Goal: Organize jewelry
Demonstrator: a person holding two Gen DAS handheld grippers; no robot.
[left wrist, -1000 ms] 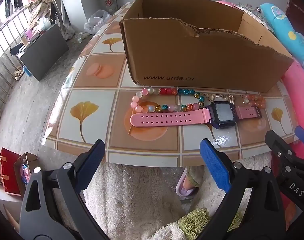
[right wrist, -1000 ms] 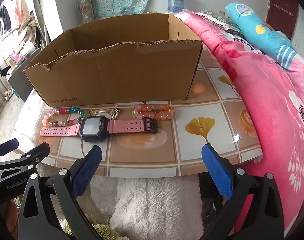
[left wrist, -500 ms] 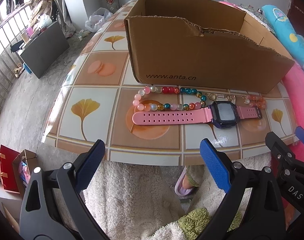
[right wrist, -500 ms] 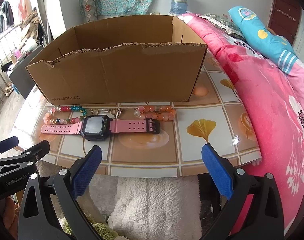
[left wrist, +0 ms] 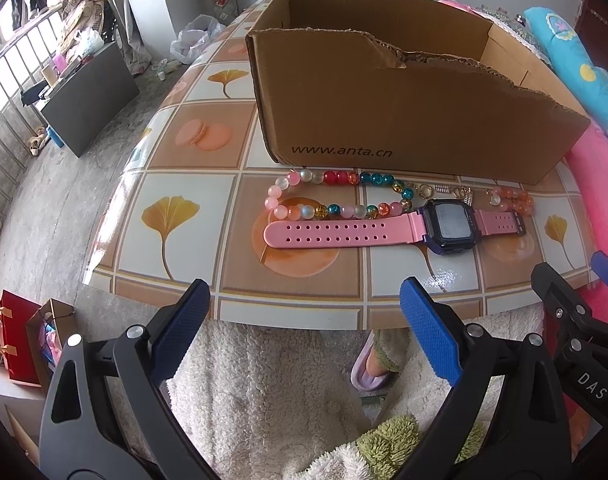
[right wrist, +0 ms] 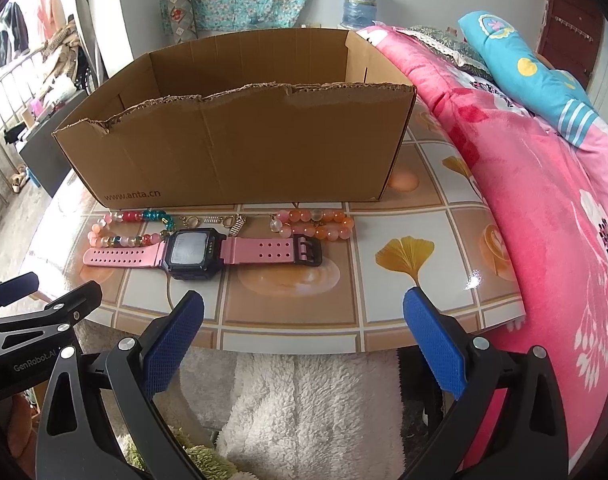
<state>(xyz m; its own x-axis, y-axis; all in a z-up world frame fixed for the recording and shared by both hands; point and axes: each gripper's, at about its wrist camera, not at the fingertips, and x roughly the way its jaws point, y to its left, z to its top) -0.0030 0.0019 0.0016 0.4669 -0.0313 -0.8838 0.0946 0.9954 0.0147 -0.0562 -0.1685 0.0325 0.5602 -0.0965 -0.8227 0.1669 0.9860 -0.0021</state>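
Observation:
A pink-strapped digital watch [left wrist: 384,232] [right wrist: 207,252] lies flat on the tiled table, in front of an open cardboard box [left wrist: 404,112] [right wrist: 239,148]. A multicoloured bead bracelet [left wrist: 332,196] [right wrist: 123,228] lies by the watch's long strap. An orange bead bracelet [right wrist: 316,224] [left wrist: 512,200] lies by the buckle end. Small metal charms [right wrist: 223,222] sit between them. My left gripper [left wrist: 304,328] is open and empty at the table's near edge. My right gripper [right wrist: 304,332] is open and empty, also at the near edge.
The table [left wrist: 175,216] is small, its rim just before my fingertips. A pink quilted bed [right wrist: 544,200] runs along its right side. White fluffy fabric [right wrist: 304,408] lies below the edge. Red gift bags [left wrist: 19,340] stand on the floor at left.
Both grippers have moved a little forward towards the table; the watch, bracelets and box look slightly closer. Nothing on the table has moved.

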